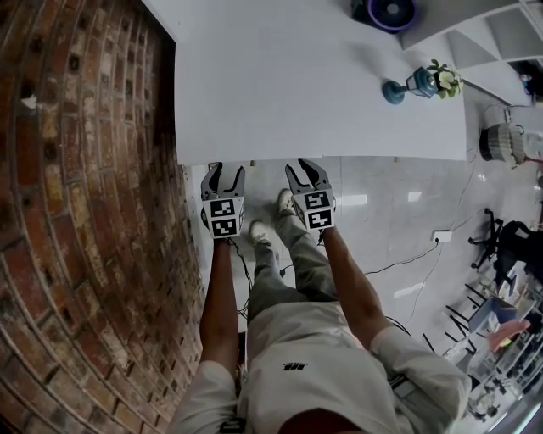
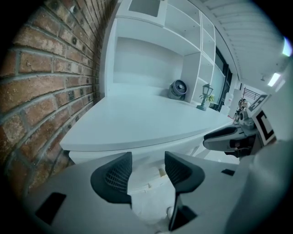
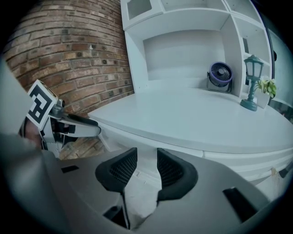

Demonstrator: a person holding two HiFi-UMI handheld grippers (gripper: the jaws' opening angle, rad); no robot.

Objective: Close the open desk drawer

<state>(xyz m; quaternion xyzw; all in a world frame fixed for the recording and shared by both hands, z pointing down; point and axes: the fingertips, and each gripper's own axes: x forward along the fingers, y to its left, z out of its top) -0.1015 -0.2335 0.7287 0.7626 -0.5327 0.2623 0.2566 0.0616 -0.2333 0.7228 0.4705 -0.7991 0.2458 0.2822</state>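
Note:
The white desk top (image 1: 322, 85) fills the upper head view, and both grippers hover side by side at its near edge. My left gripper (image 1: 225, 176) is open with nothing between its fingers. In the left gripper view, white drawer parts (image 2: 145, 177) show between the jaws of the left gripper (image 2: 148, 167), just under the desk edge (image 2: 137, 145). How far the drawer stands out I cannot tell. My right gripper (image 1: 305, 174) is also open and empty. In its own view the right gripper (image 3: 146, 167) points at the white desk front (image 3: 151, 151).
A brick wall (image 1: 85, 212) runs along the left. On the desk's far side stand a dark fan (image 1: 390, 13) and a small teal lamp with a plant (image 1: 424, 83). White shelves (image 3: 183, 45) rise behind. A cable and socket strip (image 1: 441, 236) lie on the floor beside an office chair (image 1: 509, 242).

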